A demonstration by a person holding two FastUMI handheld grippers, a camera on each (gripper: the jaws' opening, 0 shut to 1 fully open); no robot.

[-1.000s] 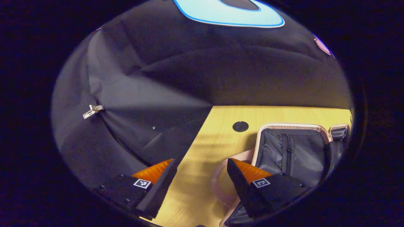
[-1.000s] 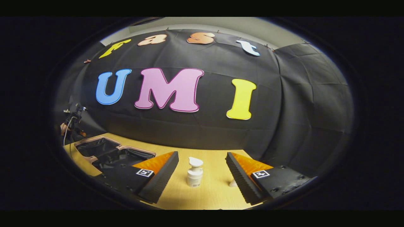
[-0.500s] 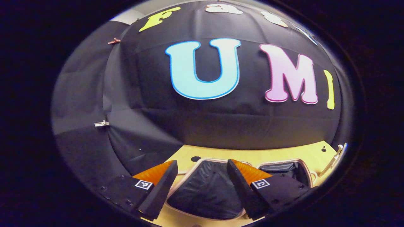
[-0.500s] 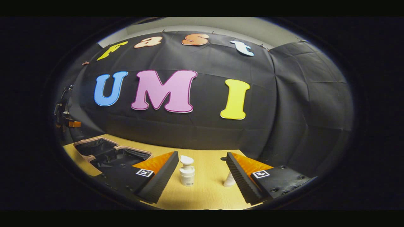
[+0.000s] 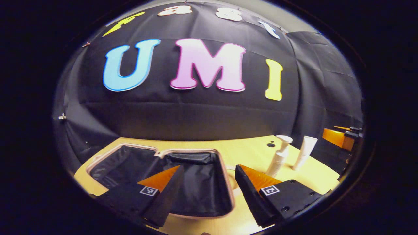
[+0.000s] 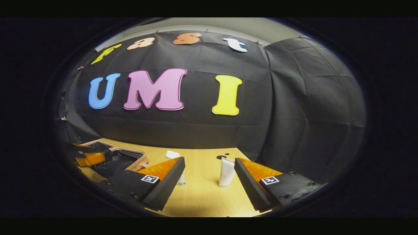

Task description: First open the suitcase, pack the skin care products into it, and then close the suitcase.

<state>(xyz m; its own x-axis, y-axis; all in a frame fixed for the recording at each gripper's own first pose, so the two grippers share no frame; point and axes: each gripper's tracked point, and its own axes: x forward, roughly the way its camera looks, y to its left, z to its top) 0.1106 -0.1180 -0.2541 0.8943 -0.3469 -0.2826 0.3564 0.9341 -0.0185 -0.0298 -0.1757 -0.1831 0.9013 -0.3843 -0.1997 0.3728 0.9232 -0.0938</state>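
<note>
**Suitcase lies open, both products standing on the worktop**

The suitcase [image 5: 196,182] lies opened flat toward the left end of the wooden worktop [image 5: 248,150], its two dark-lined halves side by side with a pale pink rim around each. Nothing can be seen inside either half. Toward the right end, well apart from the case, stand the two skin care products: a white pump bottle [image 5: 277,158] and, just beside it, a white tube [image 5: 304,148] upright on its cap. Both stand near the back edge, close to the black cloth wall [image 5: 196,114].

The left gripper [image 5: 207,187] hovers over the near half of the suitcase, fingers spread wide and holding nothing. The right gripper [image 6: 209,181] hangs above the worktop's right part, fingers likewise spread and empty; the tube stands between them farther off, and the pump bottle is partly hidden behind its left finger.
</note>
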